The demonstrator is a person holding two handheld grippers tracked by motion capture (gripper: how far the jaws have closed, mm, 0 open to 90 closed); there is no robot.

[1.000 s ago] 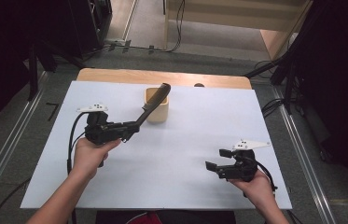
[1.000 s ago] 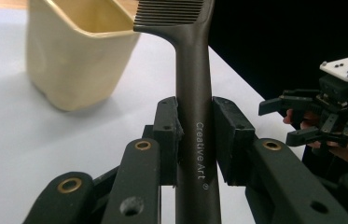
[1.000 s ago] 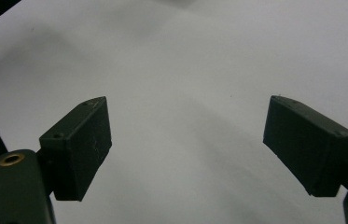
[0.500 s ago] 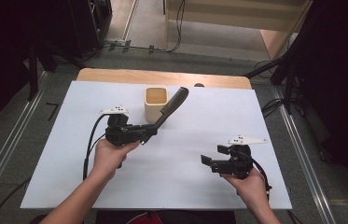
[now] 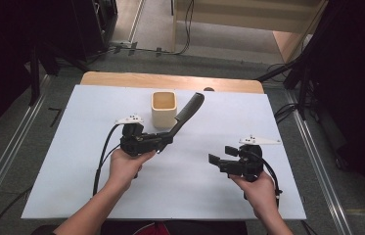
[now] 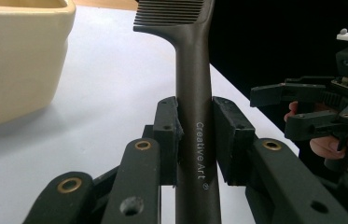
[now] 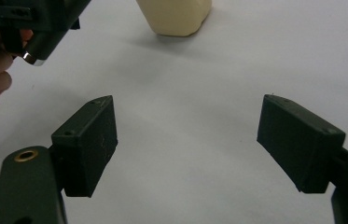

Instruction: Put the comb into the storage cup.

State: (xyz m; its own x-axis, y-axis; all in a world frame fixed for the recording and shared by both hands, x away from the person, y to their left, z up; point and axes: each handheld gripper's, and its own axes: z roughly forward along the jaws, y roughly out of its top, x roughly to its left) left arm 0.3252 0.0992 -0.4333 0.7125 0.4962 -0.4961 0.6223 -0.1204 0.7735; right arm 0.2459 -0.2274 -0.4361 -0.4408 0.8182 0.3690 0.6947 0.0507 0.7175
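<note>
My left gripper [image 5: 165,141] is shut on the handle of a dark comb [image 5: 187,112]. The comb slants up and away to the right of a cream square cup [image 5: 164,108]. In the left gripper view both pads clamp the comb handle [image 6: 195,93], its teeth show at the top, and the cup [image 6: 13,60] stands at left. My right gripper [image 5: 215,161] hovers low over the white board at right, pointing left. Its jaws stand open with nothing between them [image 7: 188,140], having just closed a little. The cup [image 7: 176,16] lies ahead of it.
The white board [image 5: 72,171] covers a wooden table [image 5: 121,78] whose far edge shows. Metal rails and cables run along the floor on both sides. The left gripper [image 7: 27,18] appears at the top left of the right gripper view.
My left gripper has carried the comb rightward, from over the cup to the cup's right side. My right gripper has shifted slightly left and risen a little.
</note>
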